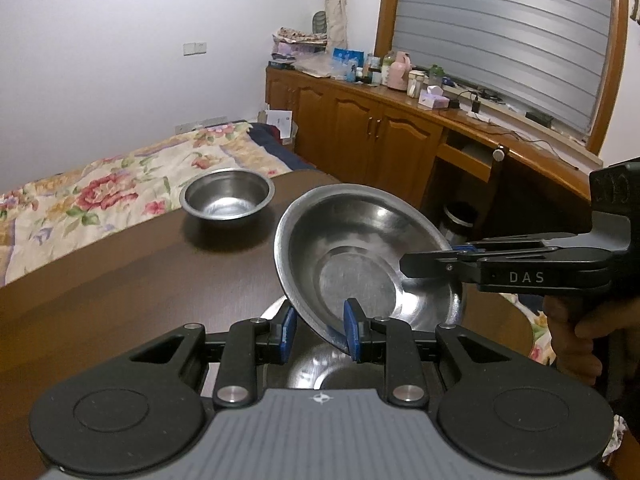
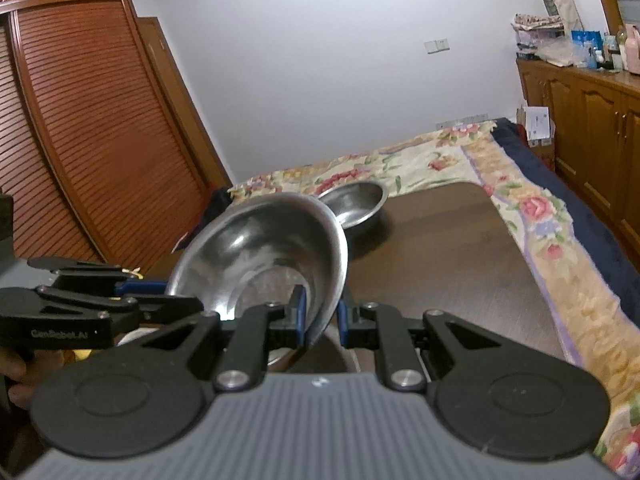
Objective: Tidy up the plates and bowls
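Tilted steel plate [image 1: 360,256] raised above desk [image 1: 120,280], near rim between left tongs [image 1: 318,330] set narrow, opposite rim pinched by right tongs [image 2: 322,316]. Steel bowl [image 1: 227,196] beyond tongs. Second plate [image 1: 320,372] directly beneath.

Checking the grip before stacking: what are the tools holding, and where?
Both straddle the rim of the tilted steel plate: left tool at its near edge, right tool at the opposite side.

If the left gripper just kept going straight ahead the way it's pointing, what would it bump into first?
Probably the tilted steel plate: its rim already sits between the left gripper fingers, while the right gripper grips its other side. Depth is hard to judge.
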A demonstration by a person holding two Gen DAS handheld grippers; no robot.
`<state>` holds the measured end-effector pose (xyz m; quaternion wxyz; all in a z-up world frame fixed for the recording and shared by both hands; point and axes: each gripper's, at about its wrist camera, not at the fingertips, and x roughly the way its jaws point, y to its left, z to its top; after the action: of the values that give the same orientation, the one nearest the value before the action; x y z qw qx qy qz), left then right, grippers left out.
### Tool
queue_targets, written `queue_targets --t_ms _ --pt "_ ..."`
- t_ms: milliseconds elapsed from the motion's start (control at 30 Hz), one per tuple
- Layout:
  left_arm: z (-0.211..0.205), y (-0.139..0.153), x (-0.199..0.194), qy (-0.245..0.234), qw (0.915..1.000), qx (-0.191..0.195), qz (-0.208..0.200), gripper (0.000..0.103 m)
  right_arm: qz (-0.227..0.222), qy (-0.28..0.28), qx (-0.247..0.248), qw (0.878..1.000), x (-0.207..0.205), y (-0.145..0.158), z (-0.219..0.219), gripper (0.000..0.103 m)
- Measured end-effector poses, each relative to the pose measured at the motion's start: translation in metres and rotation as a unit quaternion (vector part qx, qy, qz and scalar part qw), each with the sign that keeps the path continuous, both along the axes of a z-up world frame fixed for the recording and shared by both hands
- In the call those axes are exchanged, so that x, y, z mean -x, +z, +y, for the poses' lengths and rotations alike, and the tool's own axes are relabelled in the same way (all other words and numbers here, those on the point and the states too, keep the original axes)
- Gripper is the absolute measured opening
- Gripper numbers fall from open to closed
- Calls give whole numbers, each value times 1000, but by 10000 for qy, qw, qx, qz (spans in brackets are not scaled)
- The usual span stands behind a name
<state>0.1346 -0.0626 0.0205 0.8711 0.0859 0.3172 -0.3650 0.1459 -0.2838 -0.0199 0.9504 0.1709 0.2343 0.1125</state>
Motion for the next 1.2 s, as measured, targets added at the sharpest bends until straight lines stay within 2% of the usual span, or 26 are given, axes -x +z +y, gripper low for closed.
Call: queue_targets --t_ms 333,633,900,1067,1200 --pt "6 -19 15 98 9999 -13 44 28 91 80 57 9999 11 -11 14 18" --pt "2 -35 21 121 9997 -188 57 28 260 108 205 9994 12 -24 18 17" --pt "4 -47 17 243 9991 -288 192 28 247 153 589 9978 13 -29 27 17" --pt "6 -50 12 363 9986 -350 172 27 158 189 1129 9933 13 -26 38 16" --pt "7 -52 12 443 9983 -345 126 27 126 266 1362 9902 13 -24 41 15"
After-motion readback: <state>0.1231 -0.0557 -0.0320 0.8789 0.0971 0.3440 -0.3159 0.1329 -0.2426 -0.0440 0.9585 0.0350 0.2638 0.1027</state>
